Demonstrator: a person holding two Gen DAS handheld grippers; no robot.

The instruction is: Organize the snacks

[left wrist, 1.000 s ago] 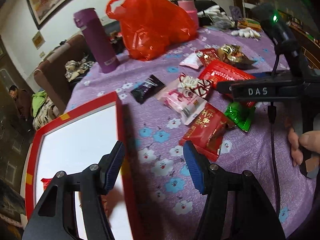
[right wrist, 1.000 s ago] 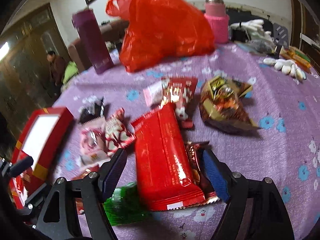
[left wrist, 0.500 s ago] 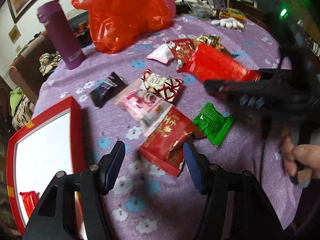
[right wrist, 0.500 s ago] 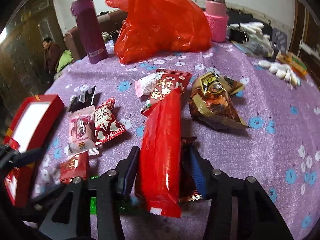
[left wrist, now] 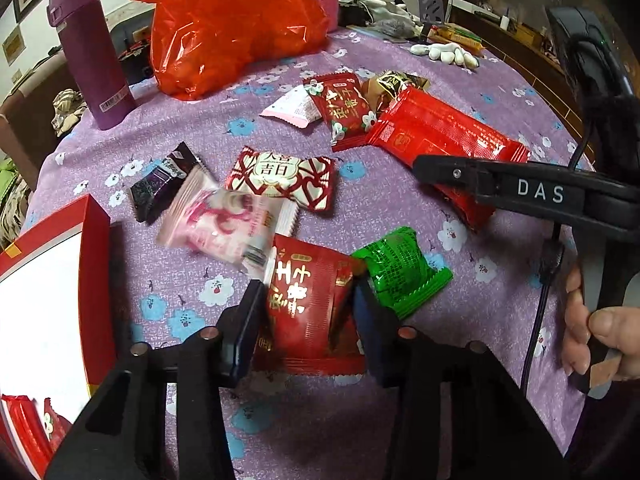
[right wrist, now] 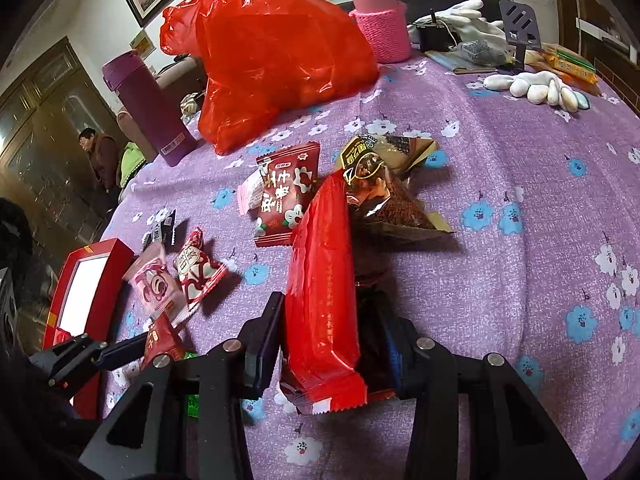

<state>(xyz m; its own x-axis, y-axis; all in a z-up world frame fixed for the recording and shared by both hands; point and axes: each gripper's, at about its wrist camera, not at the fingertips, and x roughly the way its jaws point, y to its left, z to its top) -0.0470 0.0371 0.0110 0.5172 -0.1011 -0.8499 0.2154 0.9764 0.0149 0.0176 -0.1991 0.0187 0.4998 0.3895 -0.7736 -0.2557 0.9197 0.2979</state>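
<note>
Left tool (left wrist: pixel 306 304) pinching a red gold-lettered packet (left wrist: pixel 308 304); right tool (right wrist: pixel 328 344) gripping a long red packet (right wrist: pixel 324 292), long axis pointing away. Red box (left wrist: pixel 52 292) at left, nearer the left tool.

The right gripper (right wrist: pixel 328 340) has its fingers (right wrist: pixel 266 338) closed against a long red snack packet (right wrist: pixel 324 292), held on edge above the purple flowered cloth of the bench (right wrist: pixel 520 208). Just beyond it lies a brown-and-gold snack bag (right wrist: pixel 384 192), with a smaller red packet (right wrist: pixel 286 196) beside that. At far left sits a red box (right wrist: pixel 94 280), and the left gripper (right wrist: pixel 132 350) pinches a small red packet (right wrist: pixel 162 340) near it.
</note>
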